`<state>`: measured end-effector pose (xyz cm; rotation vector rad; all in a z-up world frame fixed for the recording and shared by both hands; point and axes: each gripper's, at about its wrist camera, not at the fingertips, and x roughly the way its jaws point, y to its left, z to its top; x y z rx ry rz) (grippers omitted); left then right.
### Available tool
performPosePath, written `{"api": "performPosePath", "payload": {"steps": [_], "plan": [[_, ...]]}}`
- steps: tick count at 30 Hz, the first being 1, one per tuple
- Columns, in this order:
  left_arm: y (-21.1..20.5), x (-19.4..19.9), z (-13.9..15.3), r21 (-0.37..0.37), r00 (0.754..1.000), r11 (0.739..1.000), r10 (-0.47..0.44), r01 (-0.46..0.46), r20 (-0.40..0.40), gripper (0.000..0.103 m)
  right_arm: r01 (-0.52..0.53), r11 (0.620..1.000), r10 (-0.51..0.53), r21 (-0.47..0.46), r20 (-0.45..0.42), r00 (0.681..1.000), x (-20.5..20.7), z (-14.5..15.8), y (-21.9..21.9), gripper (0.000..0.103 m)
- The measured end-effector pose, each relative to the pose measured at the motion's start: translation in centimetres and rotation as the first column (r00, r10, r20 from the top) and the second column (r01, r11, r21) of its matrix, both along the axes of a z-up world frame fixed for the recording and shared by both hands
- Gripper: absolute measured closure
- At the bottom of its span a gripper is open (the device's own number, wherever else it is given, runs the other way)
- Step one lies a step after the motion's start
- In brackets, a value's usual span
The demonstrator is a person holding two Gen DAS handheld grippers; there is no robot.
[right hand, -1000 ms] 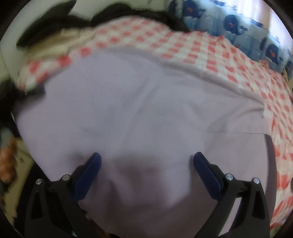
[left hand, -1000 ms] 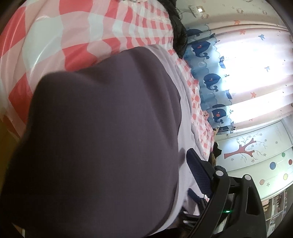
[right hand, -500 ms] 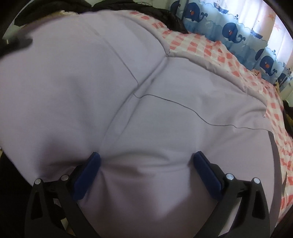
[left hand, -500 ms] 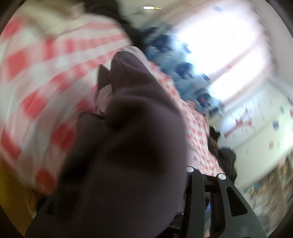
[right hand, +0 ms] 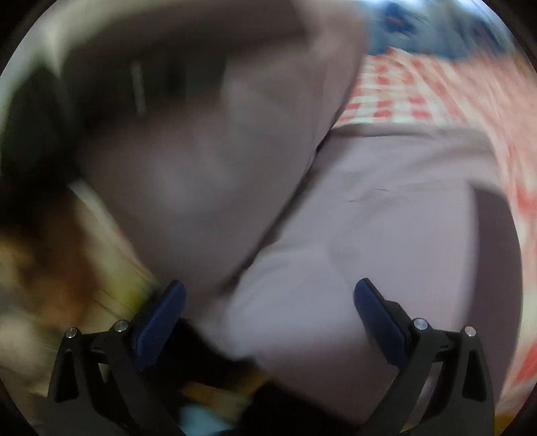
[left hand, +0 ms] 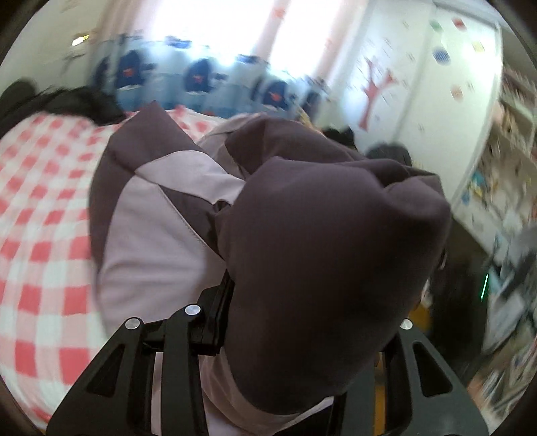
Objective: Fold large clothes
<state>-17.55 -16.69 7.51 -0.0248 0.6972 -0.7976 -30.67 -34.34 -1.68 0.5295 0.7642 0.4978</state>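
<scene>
Left gripper was buried in a dark bunch of the garment; whether it gripped could not be told. Right gripper stood wide open, fingers empty, over the lilac garment lying on the checked bedspread.

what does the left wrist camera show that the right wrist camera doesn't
Only the left wrist view shows the dark purple fabric bunched over the left gripper, hiding its fingertips, plus the window, a tree decal and shelves.

Only the right wrist view shows the right gripper, its jaws wide apart over the cloth.

Both show the lilac garment on the red-checked cover and the whale curtain.
</scene>
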Motion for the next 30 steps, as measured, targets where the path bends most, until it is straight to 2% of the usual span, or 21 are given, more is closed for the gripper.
{"api": "performPosePath", "payload": {"steps": [1,3,5,7,9,10,11,12,14,16,17,18,19,20,21,22,23,25,26,28,30], "plan": [[-2.2,-0.5,-0.6,0.046,0.999,0.999,-0.03,0.029,0.024,0.067,0.069,0.991,-0.069,0.115,-0.004,0.998,-0.7,0.3,-4.3,0.006],[-5.7,-1.5,-1.8,0.128,0.995,0.989,-0.082,0.074,0.058,0.067,0.127,0.977,-0.13,0.17,0.007,0.991,-1.0,1.3,-8.6,0.006],[-8.8,-3.5,-3.3,0.218,0.987,0.971,-0.127,0.103,0.098,0.067,0.175,0.975,-0.184,0.135,0.053,0.982,-0.6,4.1,-11.7,0.006],[-12.5,-4.8,-4.6,0.317,0.969,0.941,-0.18,0.119,0.169,0.066,0.165,0.983,-0.171,0.078,0.076,0.982,1.2,6.6,-12.6,0.006],[-14.5,-5.3,-5.0,0.362,0.958,0.924,-0.205,0.122,0.2,0.065,0.14,0.987,-0.133,-0.078,0.087,0.987,4.1,9.2,-11.2,0.006],[-15.2,-6.5,-5.2,0.382,0.953,0.916,-0.216,0.122,0.212,0.065,0.124,0.981,-0.112,-0.151,0.085,0.99,5.2,9.7,-10.3,0.006],[-14.9,-9.9,-5.7,0.397,0.949,0.91,-0.225,0.123,0.223,0.064,0.098,0.969,-0.086,-0.229,0.061,0.994,7.2,9.9,-9.3,0.006],[-14.9,-10.3,-6.0,0.41,0.945,0.904,-0.233,0.123,0.231,0.063,0.082,0.956,-0.075,-0.281,0.036,0.997,8.7,9.7,-8.5,0.006],[-14.6,-11.5,-6.3,0.441,0.933,0.888,-0.259,0.129,0.249,0.059,0.033,0.905,-0.056,-0.424,-0.042,0.998,12.2,8.3,-6.7,0.006],[-13.4,-12.7,-6.0,0.451,0.93,0.876,-0.295,0.171,0.219,0.057,-0.008,0.811,-0.079,-0.584,-0.123,0.989,14.1,5.8,-5.1,0.006],[-13.0,-12.8,-5.7,0.449,0.929,0.871,-0.313,0.199,0.196,0.056,-0.026,0.79,-0.082,-0.612,-0.147,0.986,14.2,4.5,-5.0,0.006],[-11.9,-13.1,-5.1,0.44,0.928,0.866,-0.335,0.235,0.162,0.056,-0.028,0.803,-0.091,-0.595,-0.169,0.981,14.3,3.4,-5.4,0.006],[-10.6,-13.0,-4.1,0.402,0.93,0.87,-0.354,0.287,0.102,0.056,-0.016,0.794,-0.112,-0.608,-0.173,0.979,13.4,2.6,-5.7,0.006],[-9.0,-13.3,-3.4,0.358,0.934,0.88,-0.354,0.312,0.056,0.056,-0.005,0.772,-0.13,-0.635,-0.165,0.978,12.9,2.1,-5.9,0.006],[-7.9,-11.5,-2.4,0.299,0.938,0.896,-0.346,0.329,0.005,0.056,0.004,0.769,-0.141,-0.639,-0.164,0.976,12.7,1.6,-6.4,0.006],[-6.1,-10.2,-1.3,0.21,0.945,0.922,-0.321,0.325,-0.053,0.056,0.015,0.757,-0.164,-0.654,-0.167,0.972,12.2,1.1,-6.8,0.006],[-4.8,-8.7,-0.3,0.143,0.958,0.948,-0.277,0.285,-0.076,0.054,0.02,0.74,-0.18,-0.672,-0.169,0.969,12.1,0.7,-7.2,0.006],[-2.1,-5.1,1.0,0.035,0.978,0.983,-0.176,0.181,-0.115,0.053,0.023,0.69,-0.219,-0.723,-0.179,0.959,11.1,-0.4,-7.6,0.006],[-1.4,-3.3,1.3,0.004,0.983,0.991,-0.135,0.137,-0.127,0.05,0.026,0.68,-0.232,-0.732,-0.182,0.955,10.7,-1.0,-7.9,0.006],[-1.3,0.7,1.5,-0.051,0.988,0.997,-0.058,0.051,-0.145,0.046,0.04,0.697,-0.242,-0.716,-0.182,0.953,10.2,-1.4,-8.4,0.006],[-3.2,2.1,0.5,-0.055,0.98,0.996,-0.074,0.065,-0.185,0.046,0.071,0.719,-0.256,-0.691,-0.168,0.952,9.2,-1.3,-8.8,0.006]]}}
